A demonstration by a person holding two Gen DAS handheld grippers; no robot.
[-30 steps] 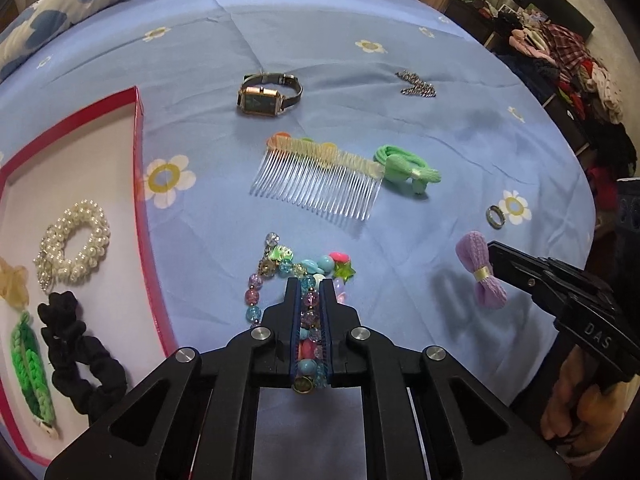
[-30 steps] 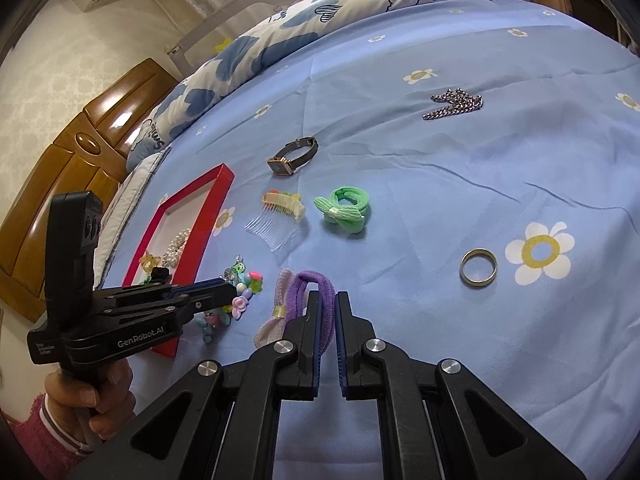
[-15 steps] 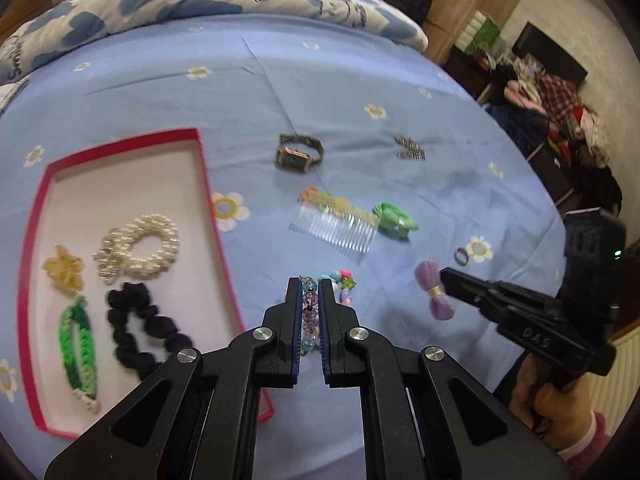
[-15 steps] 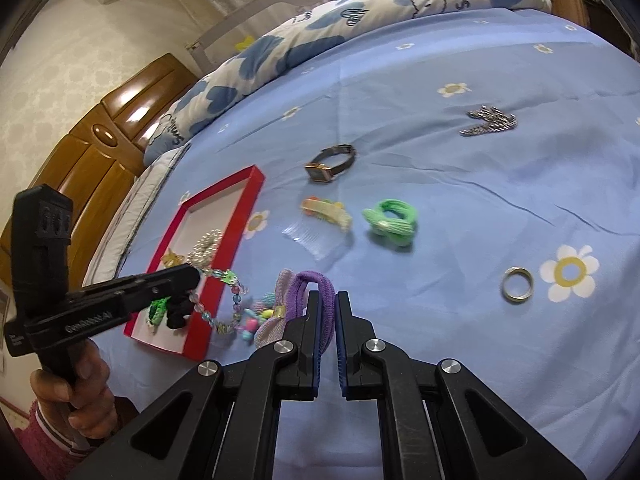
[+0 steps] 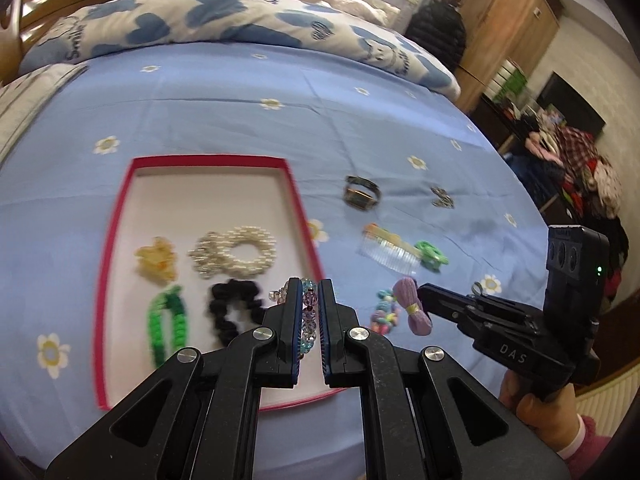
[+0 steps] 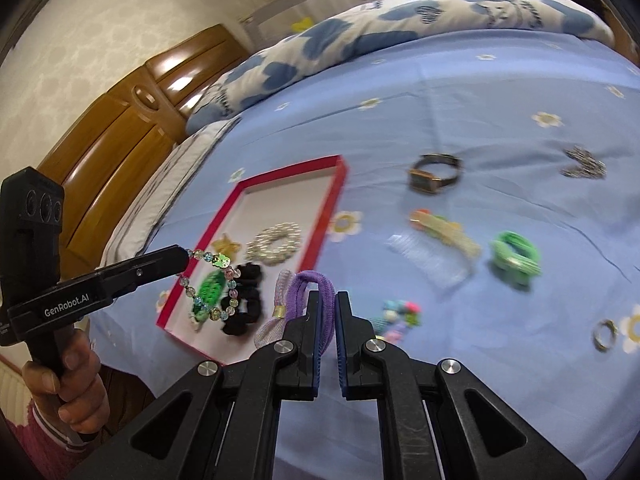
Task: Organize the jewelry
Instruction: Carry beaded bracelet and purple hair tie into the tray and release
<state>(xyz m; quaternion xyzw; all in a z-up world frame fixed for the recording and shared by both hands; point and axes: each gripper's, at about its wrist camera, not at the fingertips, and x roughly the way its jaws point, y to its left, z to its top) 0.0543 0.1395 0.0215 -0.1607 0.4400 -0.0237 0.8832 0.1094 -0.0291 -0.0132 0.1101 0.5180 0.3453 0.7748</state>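
The left gripper (image 5: 310,312) is pinched on a bead bracelet (image 5: 309,322), which hangs in the air above the near right corner of the red tray (image 5: 116,240). From the right wrist view the bracelet (image 6: 216,280) dangles as a loop from the left gripper's tip (image 6: 182,258), over the tray's lower end.

The right gripper (image 6: 328,320) is clamped on a purple hair tie (image 6: 316,292) (a looped band with a pale bow and a small gold clasp), also lifted clear of the blue sheet (image 6: 480,360). In the left wrist view the tie (image 5: 412,308) hangs at the right gripper's tip, at about three o'clock from the bracelet.

Inside the tray lie a pearl scrunchie (image 5: 236,250), a yellow clip (image 5: 158,258) at nine o'clock from it, a green band (image 5: 168,324) and a black scrunchie (image 5: 232,308) at six o'clock.

On the sheet outside the tray: a watch (image 5: 360,192), a chain (image 5: 442,197) at three o'clock from the watch, a comb (image 5: 390,250) at six o'clock from the watch, a green tie (image 5: 430,254) just beside the comb, a ring (image 6: 604,334), and a small cluster of coloured charms (image 6: 400,316) (too blurred to read, and whether it belongs to the bracelet cannot be told).

A hand (image 6: 68,384) in a pink sleeve holds the left gripper's handle.
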